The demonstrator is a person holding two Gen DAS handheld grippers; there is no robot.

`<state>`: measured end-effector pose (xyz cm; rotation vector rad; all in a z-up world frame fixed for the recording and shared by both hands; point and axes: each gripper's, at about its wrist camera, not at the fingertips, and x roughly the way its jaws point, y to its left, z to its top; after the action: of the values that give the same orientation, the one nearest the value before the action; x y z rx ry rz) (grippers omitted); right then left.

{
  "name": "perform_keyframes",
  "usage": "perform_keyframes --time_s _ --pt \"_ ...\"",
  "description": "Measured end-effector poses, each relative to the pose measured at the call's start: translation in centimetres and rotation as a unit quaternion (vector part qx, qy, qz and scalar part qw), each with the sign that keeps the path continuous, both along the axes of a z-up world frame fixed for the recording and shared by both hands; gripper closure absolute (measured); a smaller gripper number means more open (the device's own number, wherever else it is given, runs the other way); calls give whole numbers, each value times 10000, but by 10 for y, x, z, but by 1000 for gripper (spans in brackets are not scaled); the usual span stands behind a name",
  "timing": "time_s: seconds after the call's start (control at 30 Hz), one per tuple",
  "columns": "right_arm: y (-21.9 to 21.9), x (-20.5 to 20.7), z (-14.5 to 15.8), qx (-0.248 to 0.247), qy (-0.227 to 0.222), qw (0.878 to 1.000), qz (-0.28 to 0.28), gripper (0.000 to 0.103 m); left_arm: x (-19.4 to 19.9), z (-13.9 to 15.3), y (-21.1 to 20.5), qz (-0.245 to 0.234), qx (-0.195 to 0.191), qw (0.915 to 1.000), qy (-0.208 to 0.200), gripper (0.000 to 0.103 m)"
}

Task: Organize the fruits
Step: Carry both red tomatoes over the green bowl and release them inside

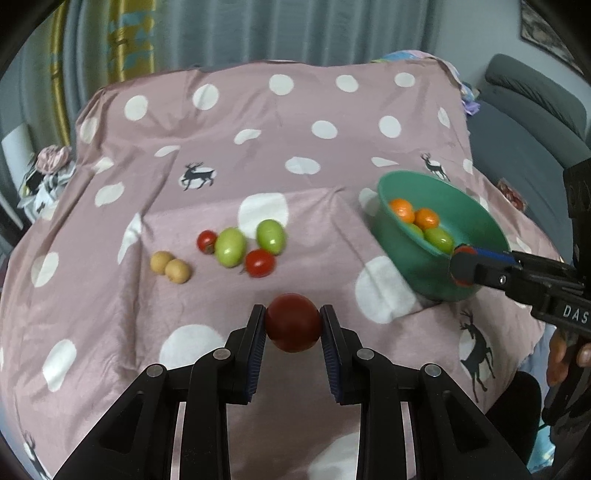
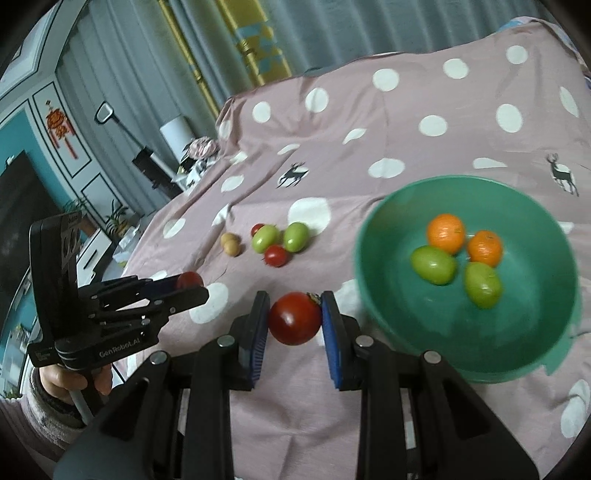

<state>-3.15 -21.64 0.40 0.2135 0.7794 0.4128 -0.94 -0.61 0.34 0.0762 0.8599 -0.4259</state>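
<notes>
Two red tomatoes are in hand: the left claw clamps one, the right claw another. Carry each well over the green bowl's rim, then release low to avoid bruising.

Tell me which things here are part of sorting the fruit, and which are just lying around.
Part of the job:
- green bowl with two oranges and two green fruits
- red tomato in the left gripper
- red tomato in the right gripper
- loose fruits on the cloth

Lying about:
- spotted cloth
- grey sofa
- curtains
</notes>
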Motion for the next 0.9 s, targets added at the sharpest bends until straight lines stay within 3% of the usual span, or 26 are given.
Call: perform_keyframes --time_s 0.47,0.9 --pt "-59 -11 3 64 -190 9970 -749 75 19 14 -59 -542 -53 9985 -97 73" --pt "-95 -13 -8 -88 -200 9926 -1191 74 42 13 -141 -1289 76 9916 -120 73"
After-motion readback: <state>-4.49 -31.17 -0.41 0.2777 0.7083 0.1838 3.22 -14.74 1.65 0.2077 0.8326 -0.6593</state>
